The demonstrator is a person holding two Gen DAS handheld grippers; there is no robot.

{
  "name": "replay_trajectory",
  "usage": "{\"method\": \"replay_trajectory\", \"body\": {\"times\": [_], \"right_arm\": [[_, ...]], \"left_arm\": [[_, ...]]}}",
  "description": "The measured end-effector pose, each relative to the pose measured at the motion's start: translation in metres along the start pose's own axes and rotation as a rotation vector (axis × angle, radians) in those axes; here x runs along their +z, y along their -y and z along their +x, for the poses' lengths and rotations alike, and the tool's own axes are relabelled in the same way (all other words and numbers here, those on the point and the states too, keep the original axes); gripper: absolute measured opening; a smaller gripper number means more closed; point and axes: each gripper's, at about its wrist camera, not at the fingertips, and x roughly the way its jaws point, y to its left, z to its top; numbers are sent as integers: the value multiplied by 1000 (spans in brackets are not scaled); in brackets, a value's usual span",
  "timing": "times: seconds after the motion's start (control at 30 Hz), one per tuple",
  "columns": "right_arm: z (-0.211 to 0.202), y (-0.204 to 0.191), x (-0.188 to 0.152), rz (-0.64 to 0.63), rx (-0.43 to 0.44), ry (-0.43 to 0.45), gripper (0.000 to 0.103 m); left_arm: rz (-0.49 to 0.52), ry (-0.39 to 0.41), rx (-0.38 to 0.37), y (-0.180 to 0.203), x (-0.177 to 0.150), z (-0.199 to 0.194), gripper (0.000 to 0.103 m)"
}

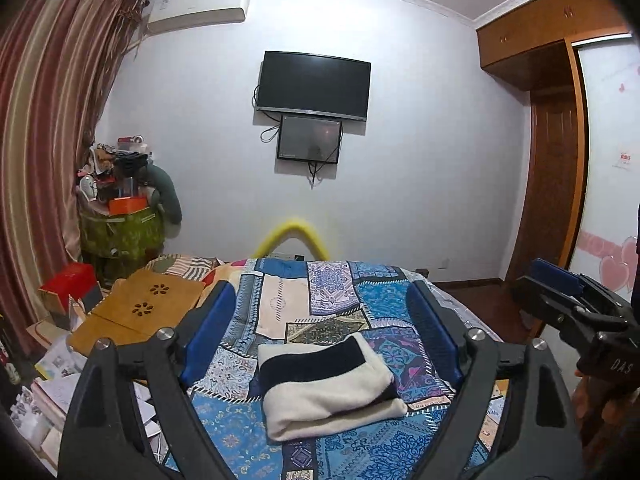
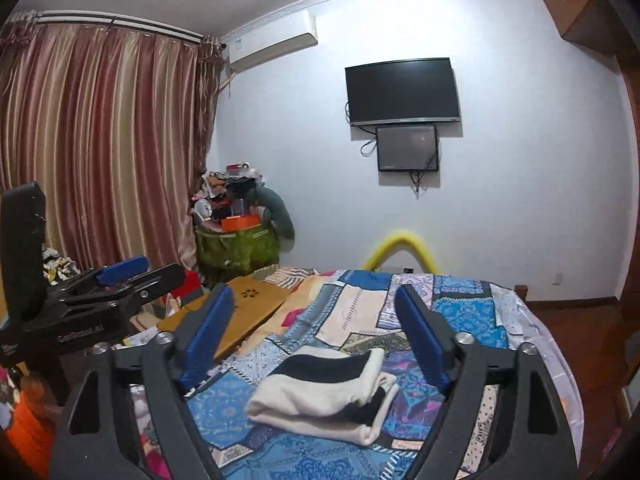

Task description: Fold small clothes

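Left hand-held gripper (image 1: 322, 326) has its blue fingers (image 1: 208, 332) spread wide apart, nothing between them, just hanging above the bed (image 1: 372, 292). Same deal with the right hand-held gripper (image 2: 316, 334): jaws wide apart and empty. In the left wrist view the right one pokes in at about 3 o'clock, and its black body has "DAS" printed on it. In the right wrist view the left one shows at 9 o'clock with some white lettering on the side, too blurry for me to read.

The folded garment (image 1: 326, 384), cream with dark navy bands, sits on the patchwork bedspread (image 1: 240, 420) right at the centre-bottom, around 6 o'clock, between the fingers in both views but not touching them. It looks like a neat rectangle bundle.

Further out: a wooden lap desk (image 1: 140, 308) with flower cutouts at 9 o'clock, a red box (image 1: 70, 280) beside it, striped curtains (image 1: 52, 120) at 10 o'clock, an air conditioner (image 1: 198, 8) at 11, and a TV (image 1: 314, 84) at 12 with a smaller screen (image 1: 310, 140) just below. Wooden wardrobe (image 1: 560, 140) at 2 o'clock.
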Motion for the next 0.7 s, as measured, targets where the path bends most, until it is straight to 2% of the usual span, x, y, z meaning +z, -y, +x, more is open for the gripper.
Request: {"method": "replay_trajectory", "body": {"times": [0.07,0.23,0.7], "right_arm": [[-1,0,-1,7,-9,-2,88],[-4,4,-8,30,-38,-13,101],[0,9,-15,50,-72,-61,103]], "left_arm": [[-4,-3,-1,-1,-2,0,93],[-30,-12,-13,-1,-5,0,100],[-23,-41,-21,7,-16,7,102]]}}
